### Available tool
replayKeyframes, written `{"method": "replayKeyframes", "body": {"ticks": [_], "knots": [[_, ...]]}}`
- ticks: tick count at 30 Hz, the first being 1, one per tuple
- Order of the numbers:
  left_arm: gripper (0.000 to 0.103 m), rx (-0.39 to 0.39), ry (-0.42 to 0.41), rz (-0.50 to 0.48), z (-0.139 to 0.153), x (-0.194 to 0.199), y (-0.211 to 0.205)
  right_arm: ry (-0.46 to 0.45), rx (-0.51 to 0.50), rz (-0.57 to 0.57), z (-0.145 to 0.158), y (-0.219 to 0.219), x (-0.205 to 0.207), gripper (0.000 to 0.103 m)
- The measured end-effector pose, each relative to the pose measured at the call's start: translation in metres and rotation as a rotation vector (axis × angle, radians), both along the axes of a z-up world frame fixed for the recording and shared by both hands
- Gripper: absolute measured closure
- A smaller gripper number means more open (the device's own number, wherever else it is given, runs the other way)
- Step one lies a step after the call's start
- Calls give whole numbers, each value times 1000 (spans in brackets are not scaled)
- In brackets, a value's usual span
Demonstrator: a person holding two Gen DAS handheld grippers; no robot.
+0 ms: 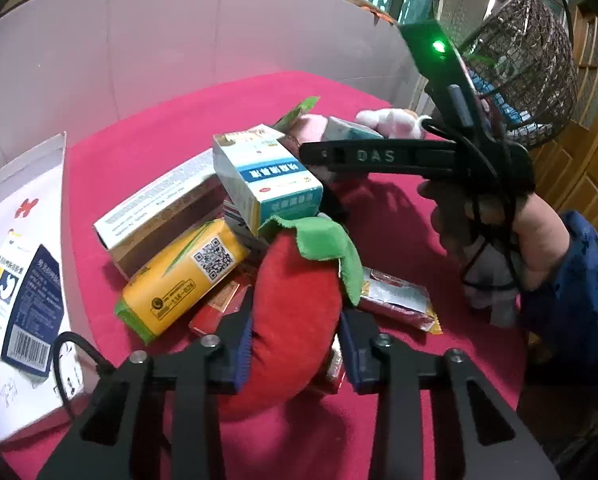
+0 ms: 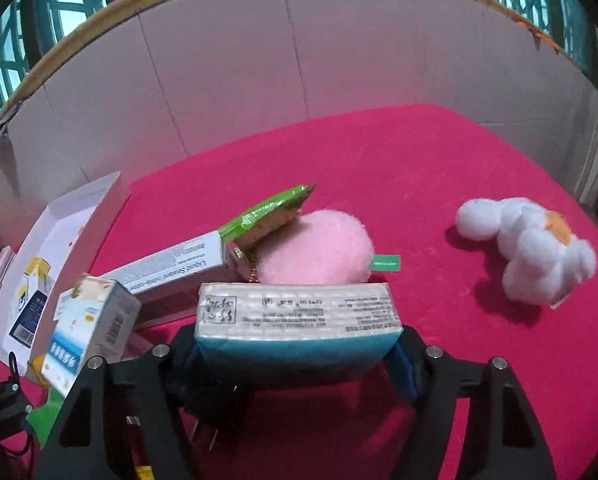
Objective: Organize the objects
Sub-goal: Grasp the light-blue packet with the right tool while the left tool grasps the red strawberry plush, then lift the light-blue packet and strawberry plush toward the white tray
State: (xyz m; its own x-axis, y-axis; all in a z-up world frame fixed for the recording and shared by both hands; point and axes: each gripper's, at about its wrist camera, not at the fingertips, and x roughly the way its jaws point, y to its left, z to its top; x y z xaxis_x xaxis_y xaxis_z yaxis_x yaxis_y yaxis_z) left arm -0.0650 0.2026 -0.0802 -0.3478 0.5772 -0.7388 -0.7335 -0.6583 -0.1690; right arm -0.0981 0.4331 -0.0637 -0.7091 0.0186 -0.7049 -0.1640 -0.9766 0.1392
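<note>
Clutter of cartons on a red cloth-covered bench [image 2: 439,152]. Left gripper [image 1: 295,354], jaws closed on a red plush tomato with green felt leaves [image 1: 295,304], near the pile's front. Right gripper [image 2: 299,350], jaws clamped on a white-and-teal medicine box [image 2: 299,316], just before a pink plush ball [image 2: 319,252]. White fluffy toy [image 2: 531,248] lies far right, well apart.

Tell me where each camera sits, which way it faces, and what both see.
Left wrist: on the left claw, facing the pile; it grips the red plush; the person's right hand shows.
Right wrist: on the right claw, facing the wall; it grips a teal box.
Shared: pink plush, white plush, tray.
</note>
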Motion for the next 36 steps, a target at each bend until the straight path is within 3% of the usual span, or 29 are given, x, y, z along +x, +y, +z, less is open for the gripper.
{"method": "replayKeyframes", "body": {"ticks": [14, 23, 36], "knots": [[70, 114, 103, 3, 48, 32, -9, 149, 26, -31, 60, -23, 52, 26], [70, 165, 130, 91, 69, 31, -46, 190, 30, 28, 89, -57, 57, 26], [70, 227, 149, 256, 79, 13, -121, 195, 53, 127, 101, -119, 43, 26]]}}
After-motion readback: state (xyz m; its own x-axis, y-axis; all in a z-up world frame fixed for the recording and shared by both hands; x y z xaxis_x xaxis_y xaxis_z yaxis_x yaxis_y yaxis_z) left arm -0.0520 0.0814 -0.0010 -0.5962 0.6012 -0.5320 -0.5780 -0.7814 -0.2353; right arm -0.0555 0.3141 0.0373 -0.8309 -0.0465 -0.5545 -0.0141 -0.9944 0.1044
